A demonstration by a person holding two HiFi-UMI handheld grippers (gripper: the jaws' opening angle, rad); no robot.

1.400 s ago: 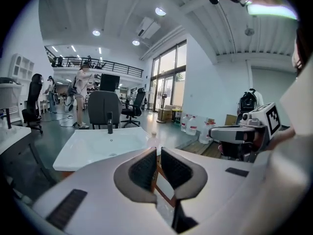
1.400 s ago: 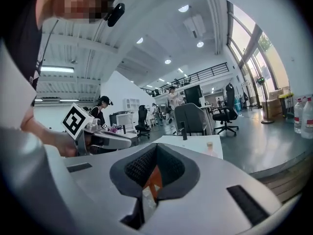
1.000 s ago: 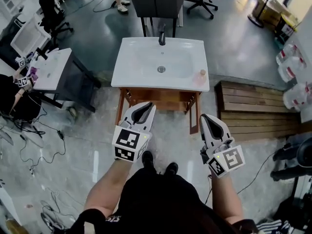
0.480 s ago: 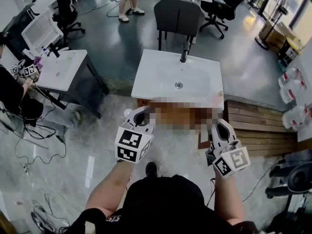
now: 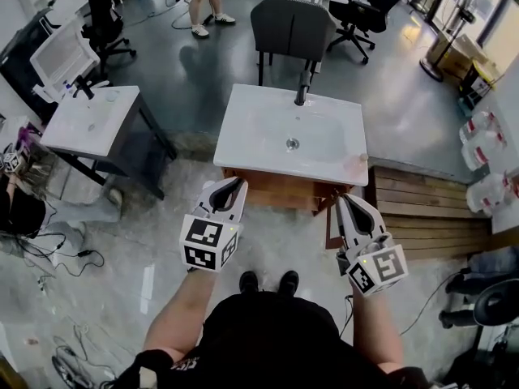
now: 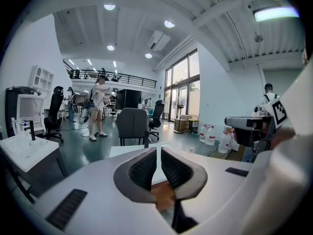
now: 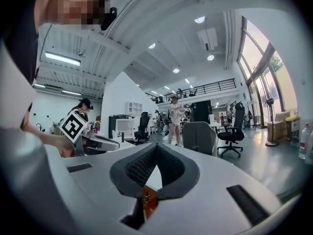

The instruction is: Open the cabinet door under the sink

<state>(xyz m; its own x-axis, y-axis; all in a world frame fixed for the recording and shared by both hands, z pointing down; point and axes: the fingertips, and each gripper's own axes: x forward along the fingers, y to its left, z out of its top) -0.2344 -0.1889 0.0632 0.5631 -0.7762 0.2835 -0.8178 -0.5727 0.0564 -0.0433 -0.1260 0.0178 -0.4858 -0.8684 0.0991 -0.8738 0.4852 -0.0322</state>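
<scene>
A narrow gap was left between the pads of the left gripper (image 6: 159,153), and nothing was held in it; only a strip of wood and a white top were seen through the gap. The jaws of the right gripper (image 7: 156,148) were brought together at the tips, with nothing clamped between them. Both grippers were held in the air in front of the sink (image 5: 251,148), just short of its front edge, the left one toward its left corner and the right one toward its right corner. The cabinet door (image 5: 276,189) was taken to lie in the wooden front directly under the sink. From above it was shown only as a brown band below the white rim, and no handle could be made out. No contact with the wood was shown. The task was judged barely begun: the grippers were placed near the front, but the door was not yet reached, gripped or swung open.
</scene>
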